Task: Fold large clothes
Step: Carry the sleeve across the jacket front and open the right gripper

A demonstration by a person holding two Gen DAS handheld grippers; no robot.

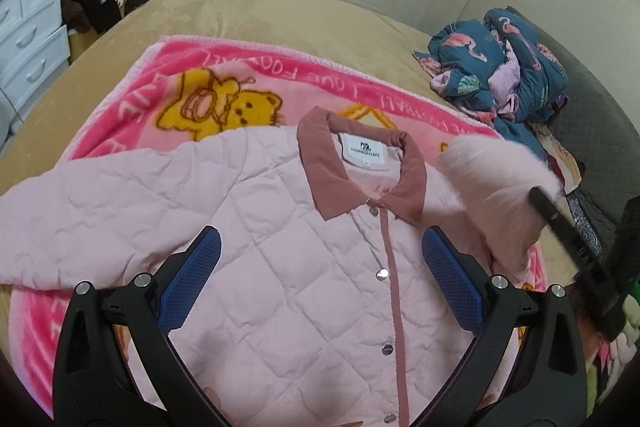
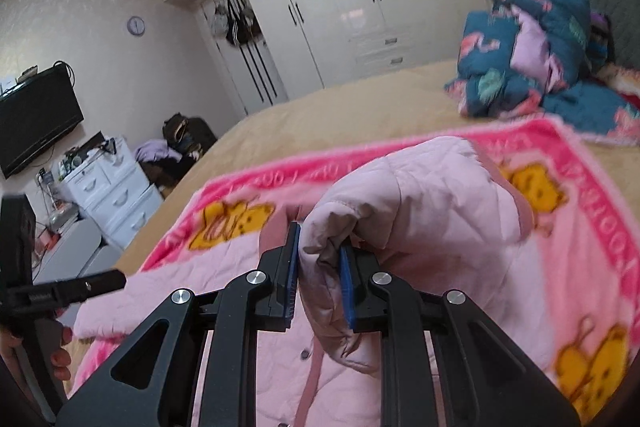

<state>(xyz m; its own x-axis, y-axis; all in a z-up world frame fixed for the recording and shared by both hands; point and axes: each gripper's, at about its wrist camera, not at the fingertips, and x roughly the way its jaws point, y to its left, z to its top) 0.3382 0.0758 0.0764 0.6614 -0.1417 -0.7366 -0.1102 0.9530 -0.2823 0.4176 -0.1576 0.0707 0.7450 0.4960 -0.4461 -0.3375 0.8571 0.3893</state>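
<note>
Right tool (image 2: pixel 320 247) clamped on jacket sleeve (image 2: pixel 408 203), left tool (image 1: pixel 320 255) wide above jacket front.

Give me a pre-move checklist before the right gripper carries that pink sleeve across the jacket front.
1. Right gripper shut on the sleeve: ok, quilted fabric is bunched between its blue pads.
2. Left gripper free: ok, its jaws stand open above the jacket front, holding nothing.
3. Jacket lying front-up on the pink blanket: ok, collar and snap placket face up.
4. Other sleeve spread out flat: ok, it stretches sideways over the blanket.
5. Landing area on the chest clear: not ok, the left gripper hovers over it.
6. Jacket hem straight: cannot tell, it is out of view.
</note>
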